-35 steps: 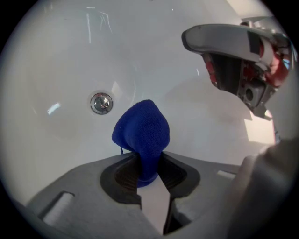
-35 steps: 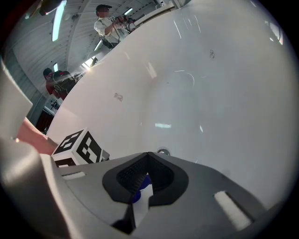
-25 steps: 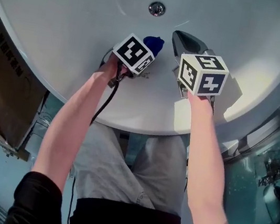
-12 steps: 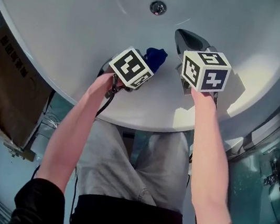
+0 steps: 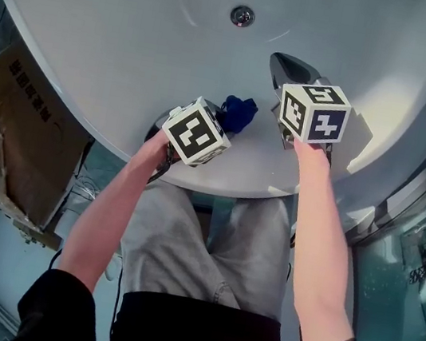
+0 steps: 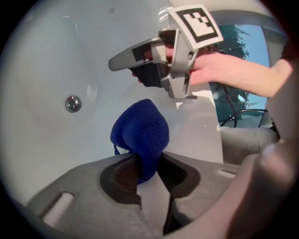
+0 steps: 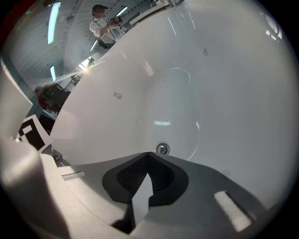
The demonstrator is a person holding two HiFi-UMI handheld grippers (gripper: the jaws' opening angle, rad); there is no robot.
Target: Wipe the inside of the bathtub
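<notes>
Well, from the head view my left gripper holds the blue cloth over the near inner wall of the bathtub, close to the rim. My right gripper is just beside it, and the drain lies well apart on the tub floor. In the left gripper view, the jaws are clamped on the cloth's lower end, the rest bulging out ahead (whether it touches the wall I cannot tell). In the right gripper view, the jaws are pressed together on nothing, aimed toward the drain. I see no wipe marks on the white surface, so I judge the floor and far walls are left to do.
</notes>
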